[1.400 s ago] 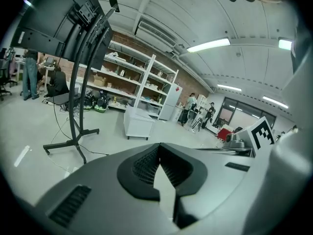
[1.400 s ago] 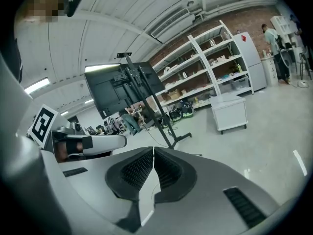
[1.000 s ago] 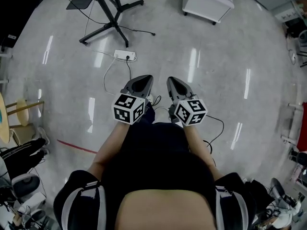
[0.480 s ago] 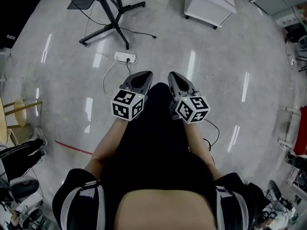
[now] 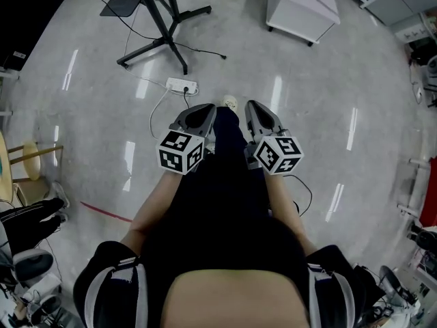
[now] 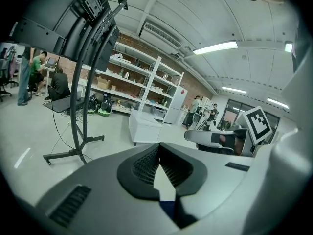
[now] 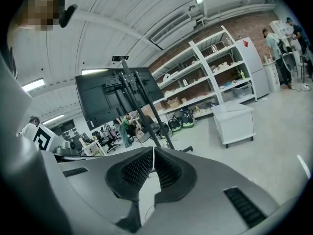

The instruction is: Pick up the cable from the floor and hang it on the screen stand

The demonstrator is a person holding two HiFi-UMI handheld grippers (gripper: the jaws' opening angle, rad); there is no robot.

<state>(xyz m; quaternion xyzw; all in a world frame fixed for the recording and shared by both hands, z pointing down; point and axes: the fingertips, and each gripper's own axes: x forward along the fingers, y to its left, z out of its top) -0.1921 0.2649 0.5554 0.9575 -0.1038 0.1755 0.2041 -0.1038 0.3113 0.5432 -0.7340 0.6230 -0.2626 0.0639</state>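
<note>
The black screen stand point(image 5: 158, 20) rises at the far left of the floor, its feet spread wide. In the right gripper view the stand point(image 7: 146, 114) carries a dark screen point(image 7: 110, 96). A thin black cable point(image 5: 304, 190) loops on the floor just right of my right forearm. A white cable point(image 5: 156, 108) runs from a white power strip point(image 5: 181, 85). My left gripper point(image 5: 207, 109) and right gripper point(image 5: 251, 106) are held side by side at waist height, both shut and empty. In their own views the left gripper point(image 6: 159, 150) and the right gripper point(image 7: 153, 150) have their jaws meeting.
A white cabinet on castors point(image 5: 302, 4) stands at the back right. A wooden stool point(image 5: 31, 157) and other people's legs are at the left edge. Shelving point(image 7: 215, 77) lines the brick wall. My dark-trousered leg and shoe point(image 5: 229, 102) reach forward between the grippers.
I have stepped forward: my leg has swung out between the grippers, and the power strip and stand have drawn slightly nearer. Both grippers stay shut and level.
</note>
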